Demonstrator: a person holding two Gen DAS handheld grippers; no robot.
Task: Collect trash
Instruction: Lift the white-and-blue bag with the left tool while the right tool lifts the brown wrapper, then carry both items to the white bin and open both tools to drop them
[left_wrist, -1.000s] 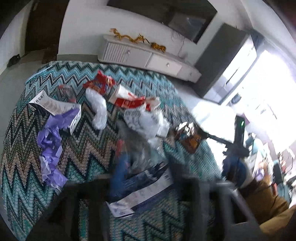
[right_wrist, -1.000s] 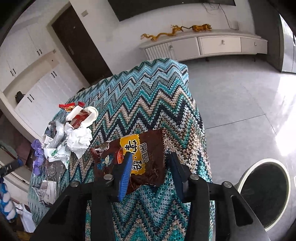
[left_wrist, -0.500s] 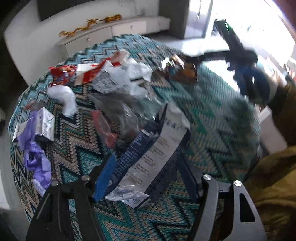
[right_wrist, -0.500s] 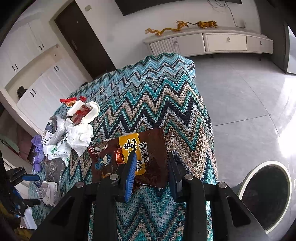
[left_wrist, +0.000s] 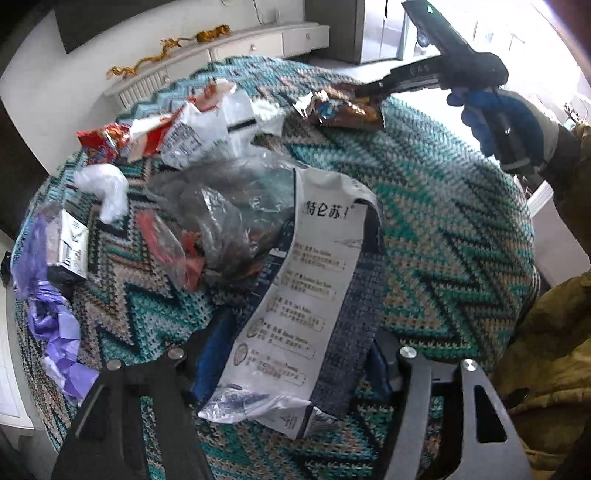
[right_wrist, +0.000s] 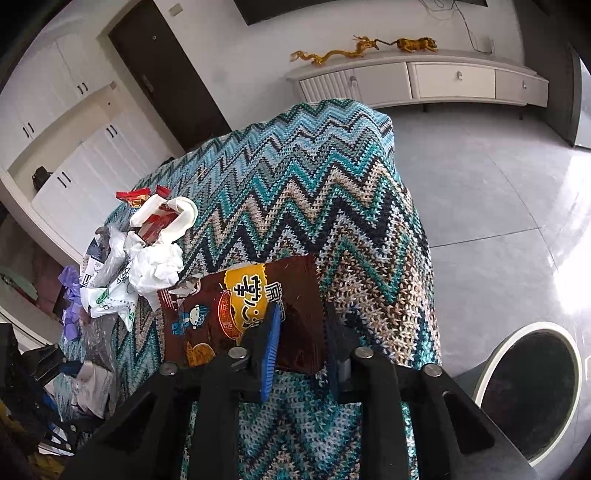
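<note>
Trash (left_wrist: 207, 206): crumpled plastic, glossy foil, zigzag knit (left_wrist: 443, 221).

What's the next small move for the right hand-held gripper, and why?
Probably finish the pinch, then lift. The right hand-held gripper is closing, with the near edge of the brown snack wrapper between its jaws while the wrapper lies on the zigzag blanket. The open trash bin stands on the floor just right, so a short swing over should follow.

The left gripper (left_wrist: 291, 354) has dropped and rolled over the blue-and-white pouch (left_wrist: 295, 317), now between its closing jaws. The right gripper (right_wrist: 301, 332) has narrowed its jaws around the brown snack bag (right_wrist: 243, 314).
</note>
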